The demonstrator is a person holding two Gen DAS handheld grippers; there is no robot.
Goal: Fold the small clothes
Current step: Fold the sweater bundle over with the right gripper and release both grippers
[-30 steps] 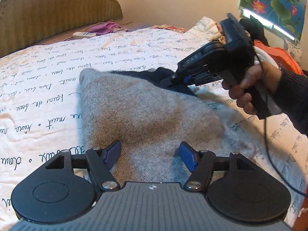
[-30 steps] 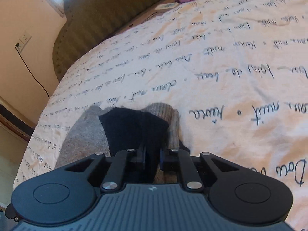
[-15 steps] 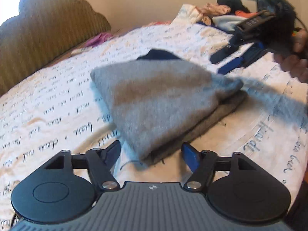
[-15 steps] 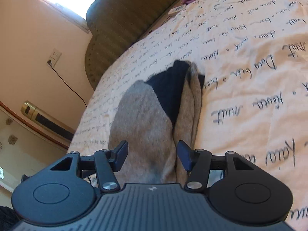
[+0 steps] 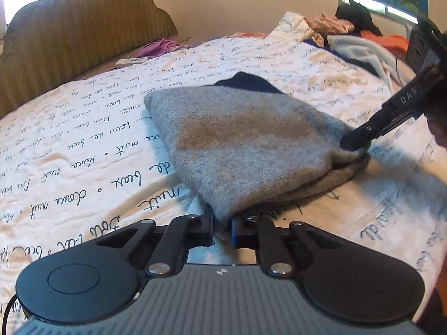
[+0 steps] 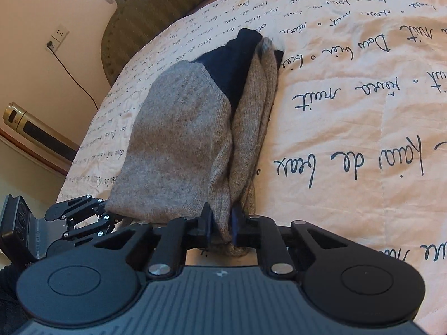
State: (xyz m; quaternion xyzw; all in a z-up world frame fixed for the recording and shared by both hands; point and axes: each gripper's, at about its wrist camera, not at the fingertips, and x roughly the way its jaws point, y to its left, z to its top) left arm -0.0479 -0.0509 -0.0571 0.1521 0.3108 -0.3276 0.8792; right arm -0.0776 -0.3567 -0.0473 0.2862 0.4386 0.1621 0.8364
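Observation:
A folded grey sweater (image 5: pixel 245 142) with a navy part (image 5: pixel 245 82) at its far end lies on the script-printed bed sheet (image 5: pixel 83 145). My left gripper (image 5: pixel 222 226) is closing on the near corner, and its pads pinch the grey cloth. In the same view my right gripper (image 5: pixel 354 142) bites the sweater's right corner. The right wrist view shows the right gripper (image 6: pixel 222 223) closing on a grey fold of the sweater (image 6: pixel 181 128), cloth pressed between the pads. The left gripper (image 6: pixel 111 217) sits at the neighbouring corner, lower left.
An olive padded headboard (image 5: pixel 78 28) rises behind the bed. A purple garment (image 5: pixel 162 47) and a white remote (image 5: pixel 131 61) lie beside it. A heap of clothes (image 5: pixel 349 36) fills the far right. A wall socket with cable (image 6: pixel 57 37) is beside the bed.
Both grippers stood open over the sweater half a second ago and have now closed on its near corners. The right gripper had let go of the navy end and moved back.

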